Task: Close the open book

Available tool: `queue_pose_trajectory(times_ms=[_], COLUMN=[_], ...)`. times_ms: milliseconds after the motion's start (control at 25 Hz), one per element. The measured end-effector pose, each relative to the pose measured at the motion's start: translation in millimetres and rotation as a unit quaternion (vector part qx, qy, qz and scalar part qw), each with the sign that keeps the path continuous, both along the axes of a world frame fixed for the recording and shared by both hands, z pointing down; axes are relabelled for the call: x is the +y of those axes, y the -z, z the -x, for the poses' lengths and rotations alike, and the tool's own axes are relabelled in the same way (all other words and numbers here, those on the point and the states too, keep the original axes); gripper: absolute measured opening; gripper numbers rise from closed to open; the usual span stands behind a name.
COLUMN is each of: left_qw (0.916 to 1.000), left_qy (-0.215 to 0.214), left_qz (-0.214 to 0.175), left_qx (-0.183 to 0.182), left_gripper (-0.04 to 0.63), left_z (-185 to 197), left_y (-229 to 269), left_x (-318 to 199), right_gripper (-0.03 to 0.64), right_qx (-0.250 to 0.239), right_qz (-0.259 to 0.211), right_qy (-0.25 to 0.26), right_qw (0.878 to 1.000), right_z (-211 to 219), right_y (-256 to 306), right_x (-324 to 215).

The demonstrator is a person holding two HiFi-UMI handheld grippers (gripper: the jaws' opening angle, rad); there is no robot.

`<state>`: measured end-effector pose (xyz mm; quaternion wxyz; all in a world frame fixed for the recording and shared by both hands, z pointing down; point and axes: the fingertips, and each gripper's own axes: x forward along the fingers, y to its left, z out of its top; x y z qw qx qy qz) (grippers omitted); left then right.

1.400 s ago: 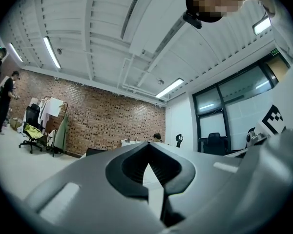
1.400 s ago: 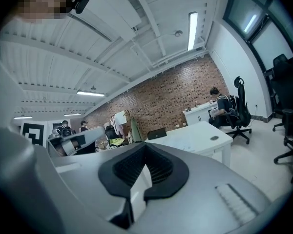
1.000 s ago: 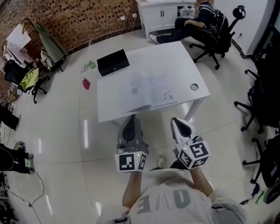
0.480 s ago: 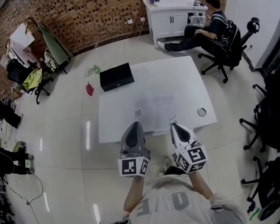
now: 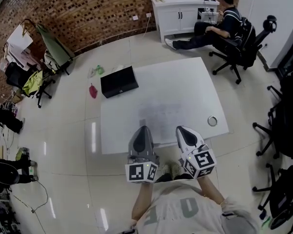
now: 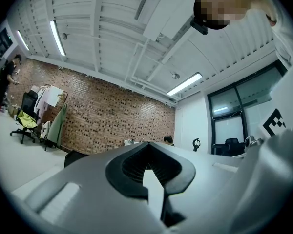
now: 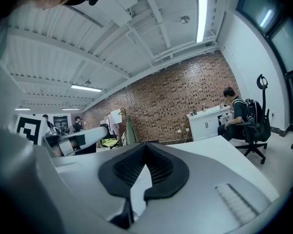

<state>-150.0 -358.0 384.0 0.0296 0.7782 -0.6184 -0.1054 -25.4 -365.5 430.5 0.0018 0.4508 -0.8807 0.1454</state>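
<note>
Directly ahead of you, the open book (image 5: 167,117) lies flat on the white surface (image 5: 185,82). Its pale pages barely stand out from the top. It sits toward the 6 o'clock edge of the surface, the edge nearest you.

Your left gripper (image 5: 142,130) and right gripper (image 5: 181,130) are side by side at that near edge, both pointing toward 12 o'clock. The left is over the book's 7 o'clock corner and the right is near its 5 o'clock corner. Whether either one touches the page cannot be told from above.

Your left gripper view shows its jaws pressed together at the tips with nothing between them. Your right gripper view shows the same: jaws together and empty. The marker cubes on both grippers face up at you.

Farther out on the surface, a black case (image 5: 119,81) sits at the 10 o'clock corner. A small metal ring (image 5: 212,121) lies near the 4 o'clock edge, well apart from the book.

Beyond the surface, at about 1 o'clock, a person (image 5: 224,21) sits in an office chair (image 5: 244,43) beside a white cabinet (image 5: 178,9). A brick wall (image 5: 88,13) runs behind them. On the floor (image 5: 63,130) at 10 o'clock lie a pink scrap (image 5: 93,90) and a green scrap (image 5: 96,70).
</note>
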Motion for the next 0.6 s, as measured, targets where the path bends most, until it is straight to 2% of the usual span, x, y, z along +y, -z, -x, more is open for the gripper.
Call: queue_pose_trajectory(times_ms=[80,280,440,600], left_qw=[1.0,0.9998,0.9996,0.998], left_qy=[-0.001,0.006,0.01,0.015], left_qz=[0.008,0.009,0.015,0.051], left_qx=[0.003,-0.019,0.021,0.033], left_gripper=[0.014,0.014,0.014,0.014], left_z=[4.3,19.3,32.4,41.1], left_y=[-7.7,-9.7,-32.3,-82.9], left_x=[-5.8,-7.8,-15.5,-16.3], right_gripper=[0.005,0.005,0.005,0.005], right_qx=[-0.001,0.002,-0.001,-0.004], right_qz=[0.006,-0.001,0.011,0.016], right_qy=[-0.004,-0.001,0.003,0.014], right_qw=[1.0,1.0,1.0,1.0], right_z=[2.6,18.4,27.2,39.3], right_y=[-2.2,0.0,-7.7,-7.4], right_x=[-5.9,-8.5,-11.1,-12.9])
